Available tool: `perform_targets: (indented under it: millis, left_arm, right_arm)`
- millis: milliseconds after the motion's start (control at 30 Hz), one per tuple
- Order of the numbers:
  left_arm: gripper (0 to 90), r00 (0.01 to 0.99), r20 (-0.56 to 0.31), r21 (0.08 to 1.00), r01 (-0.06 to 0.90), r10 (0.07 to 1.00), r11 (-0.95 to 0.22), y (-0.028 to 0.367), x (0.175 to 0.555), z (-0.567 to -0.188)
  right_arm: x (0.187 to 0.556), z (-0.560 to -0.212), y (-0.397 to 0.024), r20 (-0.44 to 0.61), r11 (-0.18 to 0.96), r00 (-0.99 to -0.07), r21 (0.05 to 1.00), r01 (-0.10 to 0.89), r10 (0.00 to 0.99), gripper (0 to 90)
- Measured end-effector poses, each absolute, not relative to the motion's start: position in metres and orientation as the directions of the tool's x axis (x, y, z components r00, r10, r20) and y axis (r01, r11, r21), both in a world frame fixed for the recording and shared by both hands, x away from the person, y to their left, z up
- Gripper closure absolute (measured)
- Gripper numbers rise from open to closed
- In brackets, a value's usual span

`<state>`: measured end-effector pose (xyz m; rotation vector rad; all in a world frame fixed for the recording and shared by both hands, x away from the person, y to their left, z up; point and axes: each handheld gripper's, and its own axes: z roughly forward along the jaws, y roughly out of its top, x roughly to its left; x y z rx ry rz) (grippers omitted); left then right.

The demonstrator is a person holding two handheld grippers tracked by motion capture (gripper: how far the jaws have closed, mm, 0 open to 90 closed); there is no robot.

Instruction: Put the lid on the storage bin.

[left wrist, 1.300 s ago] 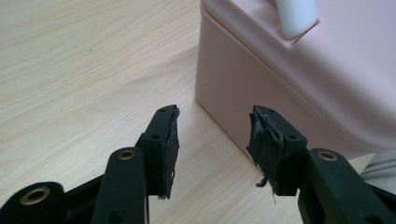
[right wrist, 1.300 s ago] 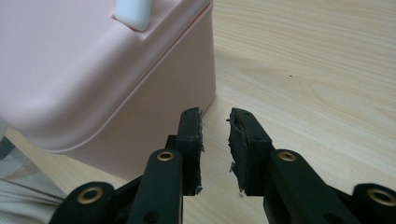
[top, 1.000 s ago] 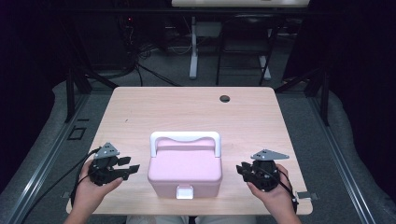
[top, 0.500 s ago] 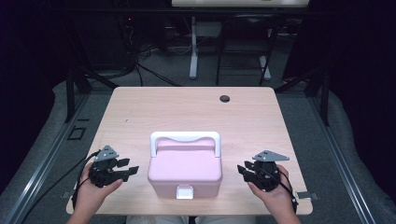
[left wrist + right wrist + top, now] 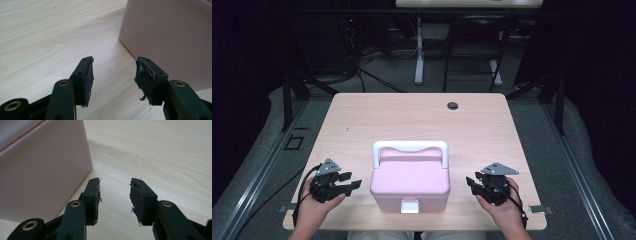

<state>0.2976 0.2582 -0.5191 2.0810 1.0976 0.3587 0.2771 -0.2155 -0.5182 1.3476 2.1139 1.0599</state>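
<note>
Even overhead light fell on the table (image 5: pixel 362 125); beyond it, toward twelve o'clock, the room lay dim. Shadows were soft and short. In both gripper views the near black jaws blurred, while the wood grain stayed sharp.

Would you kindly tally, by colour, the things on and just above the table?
Pink box with white handle: 1
Black tongs, left and right: 2
Total: 3
</note>
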Motion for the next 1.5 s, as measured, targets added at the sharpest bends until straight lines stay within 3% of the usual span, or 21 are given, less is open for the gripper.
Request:
perform_targets:
  millis: [633, 1500]
  left_arm:
    - [46.7, 0.590, -0.081, 0.714, 0.597, 0.804, -0.365, 0.255, 0.299, -0.532]
    - [44.1, 0.570, -0.087, 0.699, 0.619, 0.817, -0.358, 0.255, 0.303, -0.546]
  right_arm:
    - [0.283, -0.537, -0.216, 0.083, 0.217, -0.433, 0.772, 0.597, 0.898, 57.0]
    - [0.288, -0.546, -0.213, 0.048, 0.246, -0.441, 0.774, 0.583, 0.896, 50.8]
